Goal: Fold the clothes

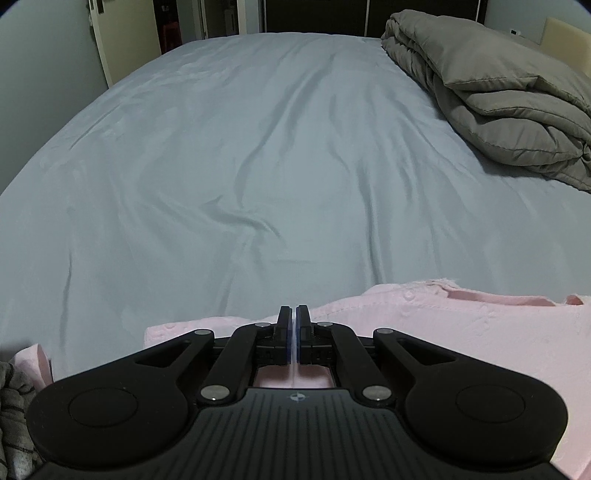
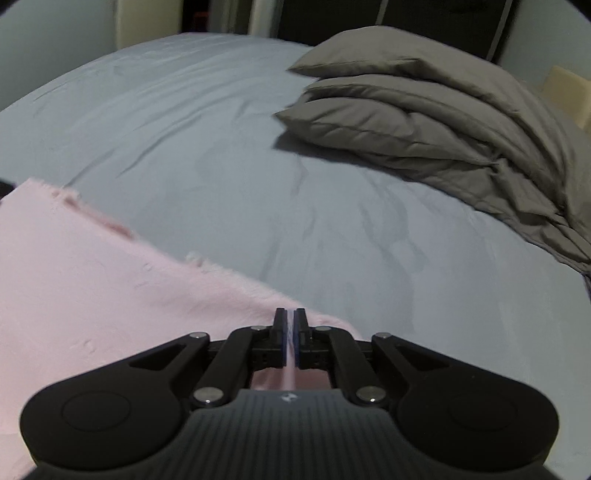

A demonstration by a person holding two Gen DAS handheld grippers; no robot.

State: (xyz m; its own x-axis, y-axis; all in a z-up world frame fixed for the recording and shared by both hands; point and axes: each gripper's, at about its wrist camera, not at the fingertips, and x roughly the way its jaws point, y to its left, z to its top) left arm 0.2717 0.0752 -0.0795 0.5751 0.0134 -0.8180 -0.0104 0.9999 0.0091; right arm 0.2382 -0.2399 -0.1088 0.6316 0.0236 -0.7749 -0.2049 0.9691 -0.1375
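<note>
both claws are clamped on the soft pink fleece garment (image 1: 443, 332) – left claw (image 1: 294, 314), right claw (image 2: 290, 317) – spread along the near edge of the pale blue-sheeted bed (image 1: 258, 147).

home bedroom | bed with blue-grey sheet (image 1: 258, 147) | folded grey duvet (image 2: 443, 122) | open doorway (image 1: 177, 29)

- One pink garment (image 1: 461, 332) lies spread at the near edge of the bed.
- One blue-grey bedsheet (image 1: 258, 166) covers the mattress.
- One folded grey duvet (image 1: 498, 99) sits at the far right.
- One grey striped cloth (image 1: 14, 413) shows at lower left.
- Two black grippers, the left gripper (image 1: 294, 325) and the right gripper (image 2: 290, 326), one per view.
</note>
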